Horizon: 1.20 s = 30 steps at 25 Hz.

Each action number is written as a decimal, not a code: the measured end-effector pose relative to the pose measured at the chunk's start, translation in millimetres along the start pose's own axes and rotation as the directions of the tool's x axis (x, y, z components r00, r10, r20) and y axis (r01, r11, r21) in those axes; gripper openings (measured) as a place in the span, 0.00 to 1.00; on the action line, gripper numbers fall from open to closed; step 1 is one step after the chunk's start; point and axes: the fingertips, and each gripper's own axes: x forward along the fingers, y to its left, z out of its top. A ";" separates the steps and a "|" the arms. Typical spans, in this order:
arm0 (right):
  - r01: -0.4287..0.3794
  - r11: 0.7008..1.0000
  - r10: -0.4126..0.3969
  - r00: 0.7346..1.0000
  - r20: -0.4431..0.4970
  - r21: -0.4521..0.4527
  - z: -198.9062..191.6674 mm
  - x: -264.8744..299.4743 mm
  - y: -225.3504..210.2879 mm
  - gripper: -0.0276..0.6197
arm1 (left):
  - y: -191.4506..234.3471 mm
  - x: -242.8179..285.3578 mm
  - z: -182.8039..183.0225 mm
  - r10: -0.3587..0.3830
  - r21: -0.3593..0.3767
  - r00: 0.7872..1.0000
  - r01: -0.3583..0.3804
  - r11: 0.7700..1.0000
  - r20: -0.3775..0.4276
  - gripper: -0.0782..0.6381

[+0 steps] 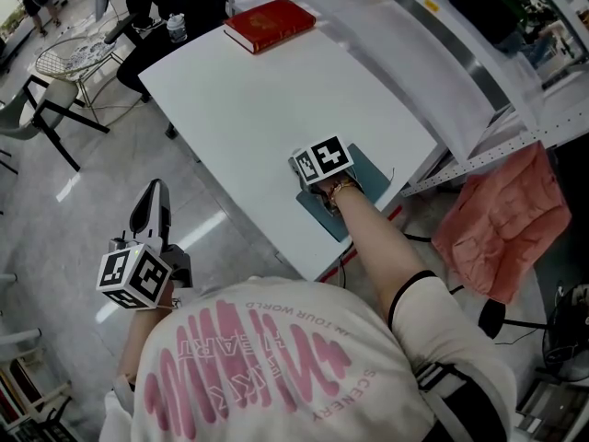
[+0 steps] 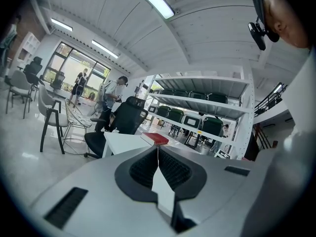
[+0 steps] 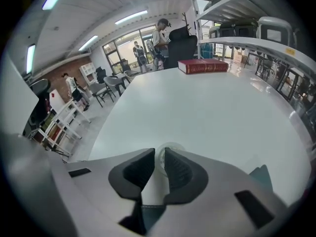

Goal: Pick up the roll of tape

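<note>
The roll of tape (image 3: 169,148) is a clear, pale ring lying on the white table (image 1: 248,99) near its front edge. In the right gripper view my right gripper (image 3: 159,153) points steeply down and its dark pads pinch the roll's near wall between them. In the head view its marker cube (image 1: 324,158) covers the roll and the fingertips. My left gripper (image 1: 152,199) hangs off the table to the left, above the floor, its jaws (image 2: 158,152) pressed together with nothing in them.
A teal mat (image 1: 370,180) lies under and beside my right hand at the table's edge. A red book (image 1: 270,24) rests at the table's far end. Metal shelving (image 1: 479,72) and a pink cloth (image 1: 506,219) stand right; chairs (image 1: 55,99) stand left.
</note>
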 end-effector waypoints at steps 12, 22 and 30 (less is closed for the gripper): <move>0.012 0.998 -0.018 0.994 0.104 0.062 5.1 -17.2 -5.2 0.15 | -11.0 -1.9 -3.2 -0.015 -0.005 1.000 0.015 1.000 -0.009 0.14; 0.049 0.985 -0.103 0.935 0.339 0.163 16.4 -61.5 -6.3 0.15 | -32.0 -0.9 -6.9 -0.067 -0.003 0.998 0.067 0.998 -0.014 0.14; 0.027 0.977 -0.135 0.850 0.510 0.213 33.7 -113.4 -3.5 0.15 | -53.7 2.8 -2.8 -0.119 0.016 0.993 0.119 0.993 -0.015 0.14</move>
